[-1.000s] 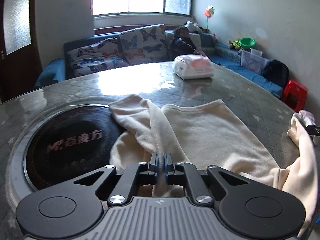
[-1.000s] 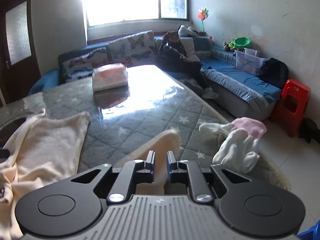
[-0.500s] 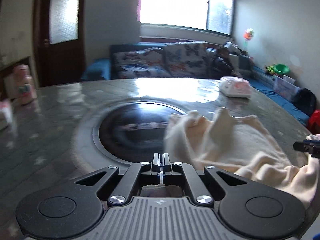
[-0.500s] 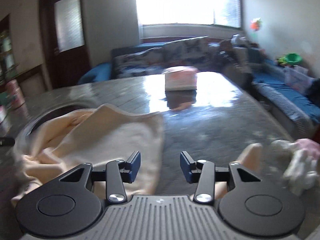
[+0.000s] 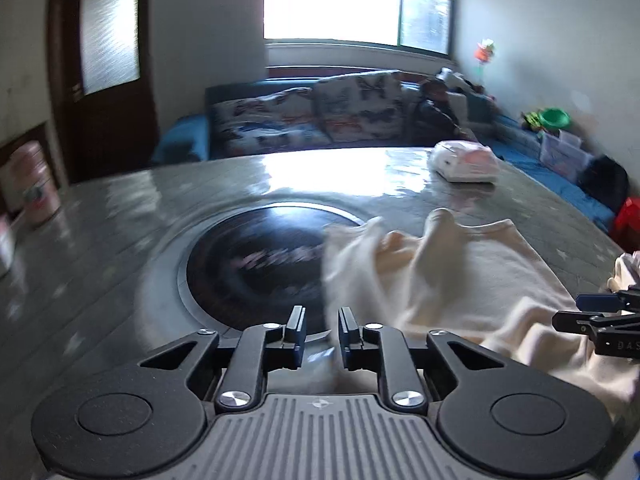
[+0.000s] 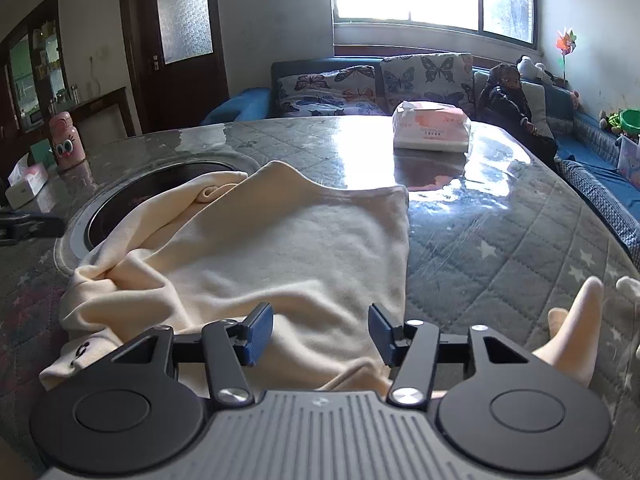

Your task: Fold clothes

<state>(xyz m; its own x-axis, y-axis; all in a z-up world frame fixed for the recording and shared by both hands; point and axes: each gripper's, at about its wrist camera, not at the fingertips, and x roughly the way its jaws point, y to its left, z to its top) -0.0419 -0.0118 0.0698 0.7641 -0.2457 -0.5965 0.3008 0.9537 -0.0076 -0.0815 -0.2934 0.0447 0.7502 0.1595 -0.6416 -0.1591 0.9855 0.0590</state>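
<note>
Cream fleece, soft and matte, is the garment (image 5: 460, 280) in the left wrist view, rumpled into peaks across the right half of a glossy, quilted-pattern grey table (image 5: 120, 240), its left edge overlapping a round black glass plate (image 5: 248, 264) sunk in the tabletop. The left gripper (image 5: 322, 330) stands slightly parted, a narrow gap between its black fingers; a blurred bit of cloth lies under the gap, and whether it is pinched I cannot tell. The right gripper (image 5: 600, 316) juts in at the right edge above the fabric. In the right wrist view the garment (image 6: 280, 248) spreads flat and broad, bunched into folds on the left over the plate (image 6: 160, 188), its straight hem on the right. The right gripper (image 6: 320, 334) is wide open and empty, the cloth directly beneath and ahead of its blue-padded fingers. A plastic-wrapped tissue pack (image 6: 432, 130) sits at the far side.
</note>
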